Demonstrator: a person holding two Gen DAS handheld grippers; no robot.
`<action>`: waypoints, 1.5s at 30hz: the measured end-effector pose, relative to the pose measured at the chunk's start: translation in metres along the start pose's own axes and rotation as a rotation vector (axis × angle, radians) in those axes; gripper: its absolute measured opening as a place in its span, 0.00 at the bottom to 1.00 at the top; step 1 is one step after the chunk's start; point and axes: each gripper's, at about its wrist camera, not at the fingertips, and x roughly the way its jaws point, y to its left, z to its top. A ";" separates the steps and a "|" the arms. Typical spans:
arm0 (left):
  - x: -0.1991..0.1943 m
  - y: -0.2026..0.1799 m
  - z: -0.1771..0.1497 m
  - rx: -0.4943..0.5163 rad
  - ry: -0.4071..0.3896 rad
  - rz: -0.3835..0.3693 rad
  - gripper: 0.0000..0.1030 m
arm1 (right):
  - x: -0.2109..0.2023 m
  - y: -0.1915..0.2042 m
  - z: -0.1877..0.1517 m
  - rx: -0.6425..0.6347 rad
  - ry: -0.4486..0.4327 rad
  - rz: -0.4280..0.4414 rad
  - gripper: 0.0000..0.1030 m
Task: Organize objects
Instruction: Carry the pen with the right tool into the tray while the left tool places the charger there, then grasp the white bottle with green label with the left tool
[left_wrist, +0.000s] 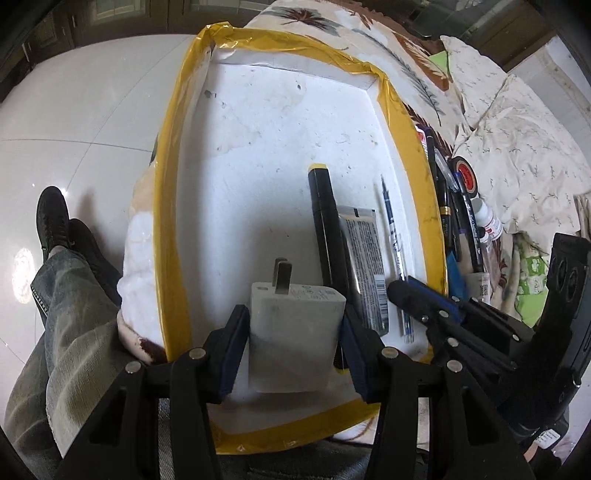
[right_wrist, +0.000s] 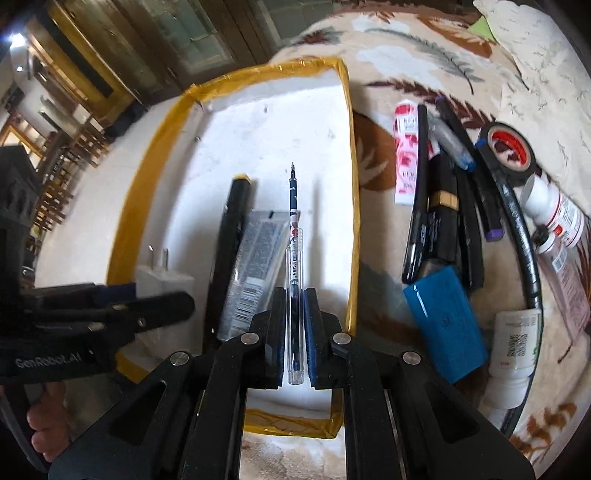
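Left gripper (left_wrist: 293, 334) fingers clamp the white charger (left_wrist: 295, 332) | right gripper (right_wrist: 294, 326) fingers pinch the pen refill (right_wrist: 294, 266) | both inside the foam tray (left_wrist: 258, 122) | advice: lower each flat beside the black marker (left_wrist: 327, 229), then release.

You've got a rough white foam tray (left_wrist: 280, 122) w/ glossy yellow tape, matt plastic charger (left_wrist: 295, 325), prob. clear-plastic pen (right_wrist: 295, 295).

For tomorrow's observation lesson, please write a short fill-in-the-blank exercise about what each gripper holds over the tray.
1. The left gripper holds a white ____.
2. The right gripper holds a clear ____.
3. The foam tray is edged with ____ tape.
4. The black marker lies ____ the tray.

Missing words: charger; pen; yellow; inside
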 end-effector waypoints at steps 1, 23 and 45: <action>-0.001 -0.001 0.000 0.005 -0.008 0.004 0.48 | 0.002 0.000 0.000 0.001 0.005 -0.003 0.08; -0.050 -0.041 -0.024 -0.029 -0.272 -0.214 0.68 | -0.068 -0.035 -0.029 0.016 -0.123 0.290 0.34; 0.017 -0.161 -0.053 0.190 -0.116 -0.213 0.68 | -0.078 -0.144 -0.091 0.048 -0.094 -0.050 0.11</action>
